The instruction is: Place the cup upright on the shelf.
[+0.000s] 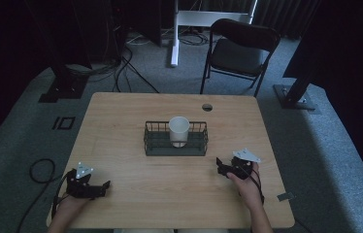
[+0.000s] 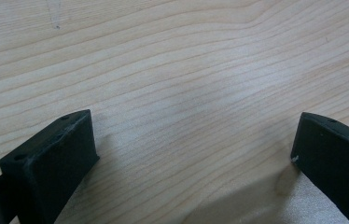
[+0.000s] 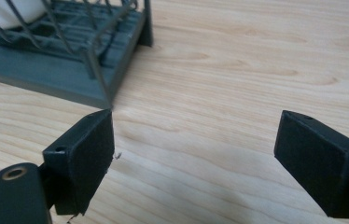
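Right claw (image 3: 196, 154) agape, wire basket (image 3: 93, 60) just beyond, cup (image 1: 179, 130) inside

One wooden table (image 1: 121, 126) carries one dark wire basket (image 1: 175, 139) at its centre, and one white cup (image 1: 179, 131) stands inside that basket. Two black grippers rest on the tabletop, the left gripper (image 1: 103, 187) at about 8 o'clock from the basket and the right gripper (image 1: 220, 166) at about 4 o'clock, each held by one hand, and each has two jaws set wide apart. Beyond the table, at roughly 1 o'clock, stands one black folding chair (image 1: 240, 51)
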A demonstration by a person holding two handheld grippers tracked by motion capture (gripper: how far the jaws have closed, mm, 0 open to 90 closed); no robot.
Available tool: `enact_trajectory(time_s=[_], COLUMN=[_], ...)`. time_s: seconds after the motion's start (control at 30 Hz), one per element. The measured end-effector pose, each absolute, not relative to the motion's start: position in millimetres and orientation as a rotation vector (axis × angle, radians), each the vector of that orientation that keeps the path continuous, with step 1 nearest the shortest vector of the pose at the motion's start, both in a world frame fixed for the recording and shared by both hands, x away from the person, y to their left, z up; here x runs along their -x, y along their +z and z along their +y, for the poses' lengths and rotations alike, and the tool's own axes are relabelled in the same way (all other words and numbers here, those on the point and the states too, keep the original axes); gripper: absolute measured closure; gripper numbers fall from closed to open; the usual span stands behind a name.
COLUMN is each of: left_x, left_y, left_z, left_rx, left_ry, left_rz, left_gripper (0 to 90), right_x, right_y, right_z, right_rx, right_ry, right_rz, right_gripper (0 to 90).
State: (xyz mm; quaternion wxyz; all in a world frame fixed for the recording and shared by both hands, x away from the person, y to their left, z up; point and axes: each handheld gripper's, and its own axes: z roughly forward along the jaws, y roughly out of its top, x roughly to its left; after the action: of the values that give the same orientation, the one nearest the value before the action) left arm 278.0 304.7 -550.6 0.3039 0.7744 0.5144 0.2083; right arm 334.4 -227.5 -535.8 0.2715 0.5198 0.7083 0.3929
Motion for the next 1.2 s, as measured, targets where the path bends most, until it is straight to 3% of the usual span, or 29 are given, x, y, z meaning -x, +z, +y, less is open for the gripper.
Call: enact_trajectory(time_s=[1.2], left_x=[-278], left_y=[-551], left_z=[305], left_rx=[-2.051], left_ry=[0.552], left_rz=[1.363], left_gripper=[0.1], right_x=[-333], right_y=[-552], right_z=[-283], right_rx=[-1.334], right_ry=[0.942], right_rz=[2.19], right_gripper=[11.8])
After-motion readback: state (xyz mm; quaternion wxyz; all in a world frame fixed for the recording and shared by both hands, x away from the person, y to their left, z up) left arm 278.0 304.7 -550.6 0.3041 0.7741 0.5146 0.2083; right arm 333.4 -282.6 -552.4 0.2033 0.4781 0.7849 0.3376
